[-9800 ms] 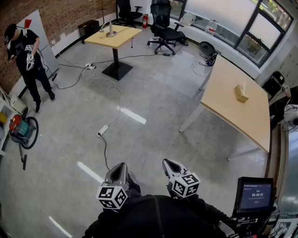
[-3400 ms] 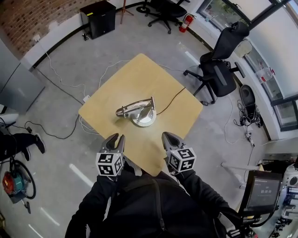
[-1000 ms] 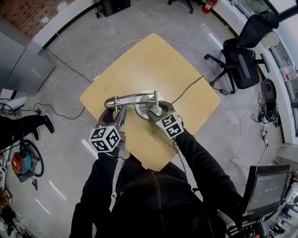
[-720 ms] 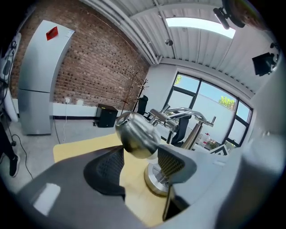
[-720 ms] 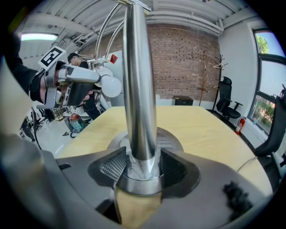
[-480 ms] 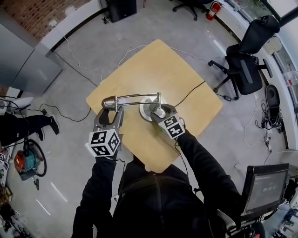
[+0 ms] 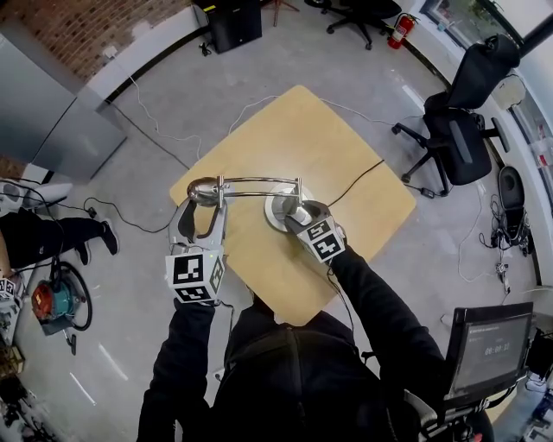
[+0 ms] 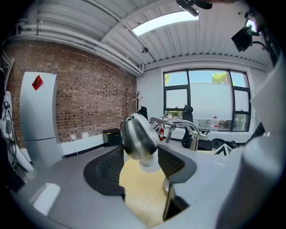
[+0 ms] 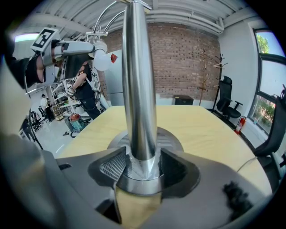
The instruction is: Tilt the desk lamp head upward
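A chrome desk lamp stands on a square wooden table (image 7: 346,164). Its round base (image 7: 278,210) is near the table's middle. Its thin arm (image 7: 259,180) runs left to the bullet-shaped head (image 7: 203,188). My left gripper (image 7: 203,207) is shut on the lamp head (image 8: 137,134), whose white bulb end points down between the dark pads. My right gripper (image 7: 302,217) is shut on the upright post (image 9: 138,89) just above the base (image 9: 172,138). In the right gripper view the lamp head (image 9: 102,60) and the left gripper (image 9: 67,47) show up high at the left.
The lamp's black cable (image 7: 354,177) runs off the table's right edge. A black office chair (image 7: 462,121) stands to the right and a black cabinet (image 7: 235,22) behind. At the left are a person's legs (image 7: 39,233), a red vacuum (image 7: 52,302) and floor cables. A monitor (image 7: 484,350) is at lower right.
My left gripper has risen with the lamp head between its jaws and has rolled. The right gripper has stayed on the post at the base.
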The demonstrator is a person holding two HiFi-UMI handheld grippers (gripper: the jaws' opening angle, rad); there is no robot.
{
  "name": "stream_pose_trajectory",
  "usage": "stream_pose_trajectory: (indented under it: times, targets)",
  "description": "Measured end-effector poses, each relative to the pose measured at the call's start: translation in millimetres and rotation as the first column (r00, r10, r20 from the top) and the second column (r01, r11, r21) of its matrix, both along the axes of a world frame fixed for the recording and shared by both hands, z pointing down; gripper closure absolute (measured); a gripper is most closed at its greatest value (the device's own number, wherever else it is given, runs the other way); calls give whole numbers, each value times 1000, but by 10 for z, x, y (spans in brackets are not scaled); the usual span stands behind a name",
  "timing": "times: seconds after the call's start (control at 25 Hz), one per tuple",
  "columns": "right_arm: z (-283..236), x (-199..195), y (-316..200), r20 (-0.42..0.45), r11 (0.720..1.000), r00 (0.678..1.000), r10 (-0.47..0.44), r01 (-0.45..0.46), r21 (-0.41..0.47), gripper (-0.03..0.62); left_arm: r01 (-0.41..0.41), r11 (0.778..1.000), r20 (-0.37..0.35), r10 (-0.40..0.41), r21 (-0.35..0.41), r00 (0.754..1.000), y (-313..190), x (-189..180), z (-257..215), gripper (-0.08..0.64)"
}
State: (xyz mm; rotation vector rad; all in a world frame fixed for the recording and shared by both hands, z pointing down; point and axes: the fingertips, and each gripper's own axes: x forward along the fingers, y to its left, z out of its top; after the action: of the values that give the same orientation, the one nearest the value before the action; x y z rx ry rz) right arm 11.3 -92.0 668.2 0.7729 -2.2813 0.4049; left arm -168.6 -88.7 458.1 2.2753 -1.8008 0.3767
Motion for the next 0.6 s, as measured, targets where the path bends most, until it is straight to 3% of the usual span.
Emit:
stream_pose_trajectory:
  times: [0.16, 0.44, 0.6]
  targets:
    - [6, -15, -27, 2, 1000, 1000, 0, 0, 2, 341, -15, 998, 69, 12, 54, 998, -19, 22, -200, 313]
    - [23, -24, -38, 1, 1000, 1000, 4, -4, 1, 340, -34, 992, 114, 19, 125, 993, -31, 79, -474, 311]
    - [3, -23, -27, -3, 1000, 1000, 8, -8, -5, 341, -76, 979, 201, 37, 191, 979, -33, 166, -677, 310]
